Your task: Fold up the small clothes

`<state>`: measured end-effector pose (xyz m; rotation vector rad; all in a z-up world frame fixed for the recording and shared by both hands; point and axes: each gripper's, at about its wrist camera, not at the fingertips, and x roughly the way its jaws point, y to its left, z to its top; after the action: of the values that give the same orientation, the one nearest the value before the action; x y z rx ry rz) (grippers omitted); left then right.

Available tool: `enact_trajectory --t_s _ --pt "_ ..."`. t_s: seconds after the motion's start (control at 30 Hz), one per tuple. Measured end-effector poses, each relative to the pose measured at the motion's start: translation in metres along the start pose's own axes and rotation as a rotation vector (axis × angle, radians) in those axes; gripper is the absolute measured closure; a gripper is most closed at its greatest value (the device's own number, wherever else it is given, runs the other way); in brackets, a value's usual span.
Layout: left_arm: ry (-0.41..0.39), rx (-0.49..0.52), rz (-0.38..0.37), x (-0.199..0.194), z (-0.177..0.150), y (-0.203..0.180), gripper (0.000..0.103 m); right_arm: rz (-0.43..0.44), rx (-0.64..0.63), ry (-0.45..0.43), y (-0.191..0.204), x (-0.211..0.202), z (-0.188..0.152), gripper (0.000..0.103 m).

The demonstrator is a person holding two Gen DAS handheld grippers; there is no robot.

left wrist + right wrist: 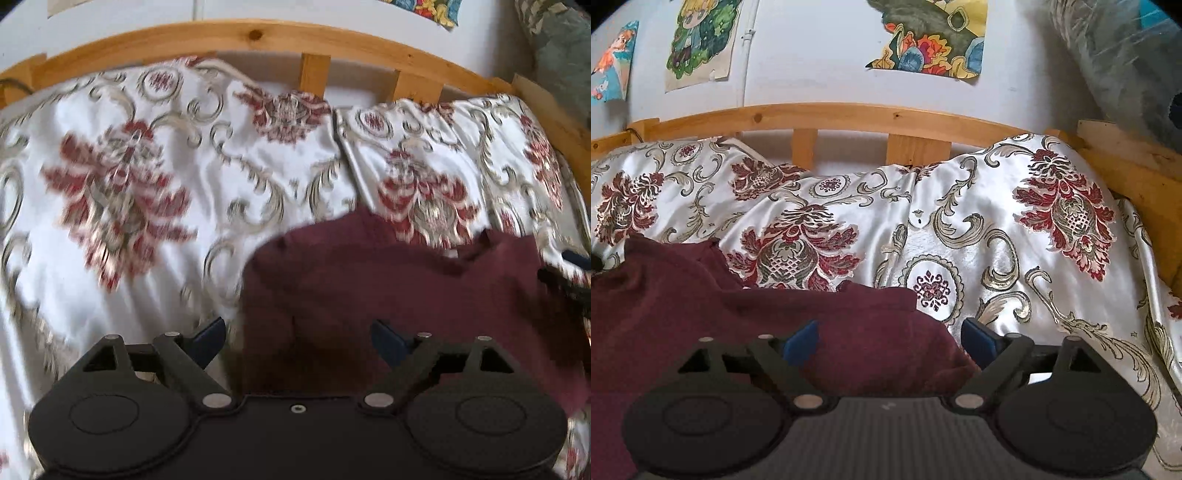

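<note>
Left wrist view: your left gripper (pixel 297 338) is hovering with jaws spread wide, gripping nothing, above the near left edge of the maroon garment (pixel 388 291). Your right gripper (pixel 888 339) is likewise gaping over its near right edge. Garment is lying rumpled on the patterned bedspread (pixel 997 229); most folding seemingly is remaining.

No text, label, brand or number can be read anywhere; the posters (pixel 925 37) above the wooden headboard (pixel 849 114) bear only drawings.
</note>
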<state>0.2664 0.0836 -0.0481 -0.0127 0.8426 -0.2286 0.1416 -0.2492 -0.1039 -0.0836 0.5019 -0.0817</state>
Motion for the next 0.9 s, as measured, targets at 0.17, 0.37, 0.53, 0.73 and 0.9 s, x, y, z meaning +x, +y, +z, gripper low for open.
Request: enact_trajectory --t_s 0.17,0.37,0.53,0.73,0.9 --pt "0.057 -0.019 -0.036 -0.007 -0.026 0.011 0.068 0.001 -0.003 0.004 0.007 -0.015 -0.006 0.01" --pt "0.032 -0.028 -0.072 -0.017 -0.032 0.012 0.069 -0.012 -0.002 0.006 0.012 -0.034 -0.018 0.013" --pt "-0.03 0.008 -0.024 -0.026 -0.03 0.004 0.064 -0.006 0.018 -0.001 0.011 -0.034 -0.021 0.018" --pt "-0.028 0.059 -0.079 -0.031 -0.03 -0.006 0.067 0.013 0.072 0.017 0.004 -0.022 -0.021 0.033" --pt "0.061 0.088 -0.02 -0.014 -0.035 -0.011 0.086 0.001 0.057 0.054 0.006 -0.005 -0.018 0.045"
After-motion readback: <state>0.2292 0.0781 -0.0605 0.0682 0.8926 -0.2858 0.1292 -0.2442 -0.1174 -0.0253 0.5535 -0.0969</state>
